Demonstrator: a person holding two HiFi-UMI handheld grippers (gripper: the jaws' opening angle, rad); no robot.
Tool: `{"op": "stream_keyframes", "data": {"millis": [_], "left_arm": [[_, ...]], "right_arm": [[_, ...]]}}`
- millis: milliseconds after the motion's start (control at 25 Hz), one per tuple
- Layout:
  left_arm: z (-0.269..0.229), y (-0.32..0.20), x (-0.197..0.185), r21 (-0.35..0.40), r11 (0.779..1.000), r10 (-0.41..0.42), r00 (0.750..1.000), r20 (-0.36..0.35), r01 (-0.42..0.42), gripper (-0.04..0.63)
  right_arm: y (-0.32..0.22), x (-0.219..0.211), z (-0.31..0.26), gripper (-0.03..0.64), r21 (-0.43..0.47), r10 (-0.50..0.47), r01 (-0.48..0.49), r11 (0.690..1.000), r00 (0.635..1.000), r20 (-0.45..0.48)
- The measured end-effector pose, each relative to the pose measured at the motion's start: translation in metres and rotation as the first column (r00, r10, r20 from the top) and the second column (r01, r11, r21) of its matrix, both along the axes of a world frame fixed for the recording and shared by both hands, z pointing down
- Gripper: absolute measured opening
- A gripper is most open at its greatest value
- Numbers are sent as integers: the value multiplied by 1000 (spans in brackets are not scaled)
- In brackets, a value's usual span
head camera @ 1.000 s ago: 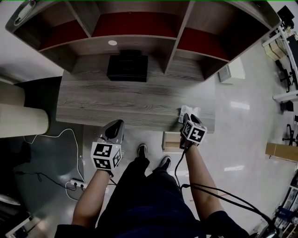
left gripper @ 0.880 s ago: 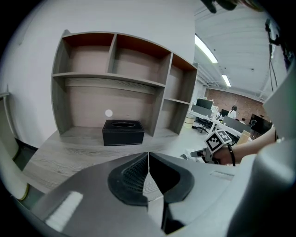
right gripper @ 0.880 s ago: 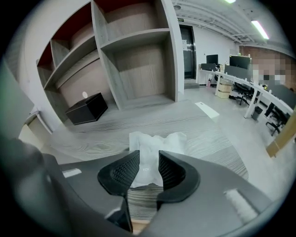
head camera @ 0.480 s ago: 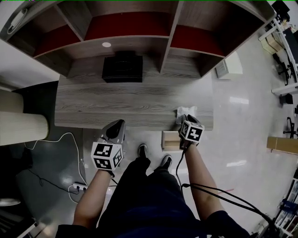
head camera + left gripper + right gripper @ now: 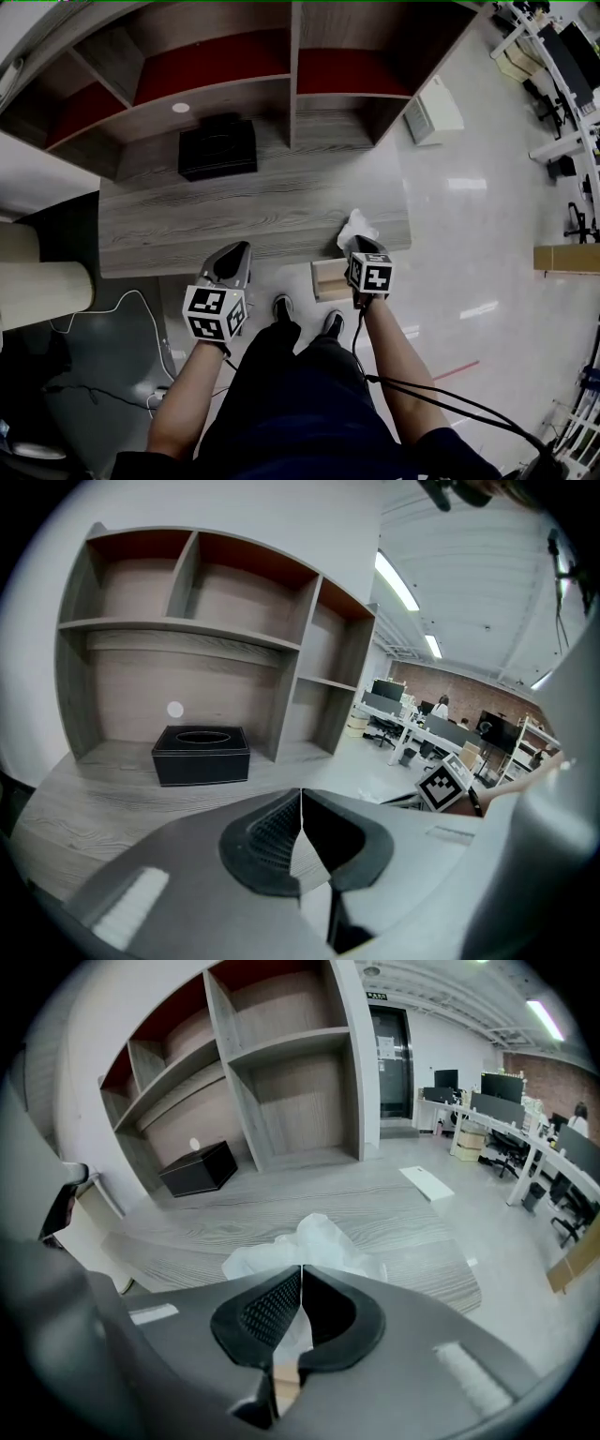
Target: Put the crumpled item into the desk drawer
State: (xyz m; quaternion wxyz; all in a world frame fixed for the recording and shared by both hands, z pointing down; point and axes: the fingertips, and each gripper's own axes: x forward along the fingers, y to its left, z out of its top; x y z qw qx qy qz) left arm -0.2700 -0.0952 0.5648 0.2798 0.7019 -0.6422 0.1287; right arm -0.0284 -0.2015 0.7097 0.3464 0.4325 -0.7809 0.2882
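Right gripper (image 5: pixel 301 1271): my jaws just closed, pinching the crumpled tissue (image 5: pixel 317 1239) at the table (image 5: pixel 403 1208) front edge. Open drawer (image 5: pixel 330 278) is just under that edge, nearer me. Left gripper (image 5: pixel 301 799) is farther away, jaws together, empty.

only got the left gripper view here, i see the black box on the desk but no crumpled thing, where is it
observer: The crumpled tissue lies at the front edge of the desk, near its right corner. Your view does not show it.
operator: has the right tool got it
observer: The right tool has just been closing. Its jaws now meet on the tissue's near edge, so it seems pinched.
operator: drawer open?
observer: The head view shows what looks like a light wooden drawer pulled out below the desk's front edge, just left of the right tool.
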Motion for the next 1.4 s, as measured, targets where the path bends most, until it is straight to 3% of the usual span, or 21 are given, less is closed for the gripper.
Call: {"op": "stream_keyframes", "data": {"millis": [440, 800, 1080, 1400], "left_arm": [[-20, -34, 65, 61, 991, 121, 993, -13, -120, 5], [-42, -44, 101, 114, 987, 108, 994, 29, -110, 5], [-51, -41, 129, 158, 977, 140, 990, 16, -141, 5], [-31, -24, 141, 124, 978, 165, 986, 12, -165, 5]], "right_arm": [[13, 52, -75, 8, 172, 25, -34, 984, 998, 55], [41, 116, -128, 8, 309, 38, -55, 949, 997, 60], [68, 137, -119, 8, 302, -15, 6, 953, 1000, 28], [94, 120, -75, 8, 233, -150, 149, 961, 989, -15]]}}
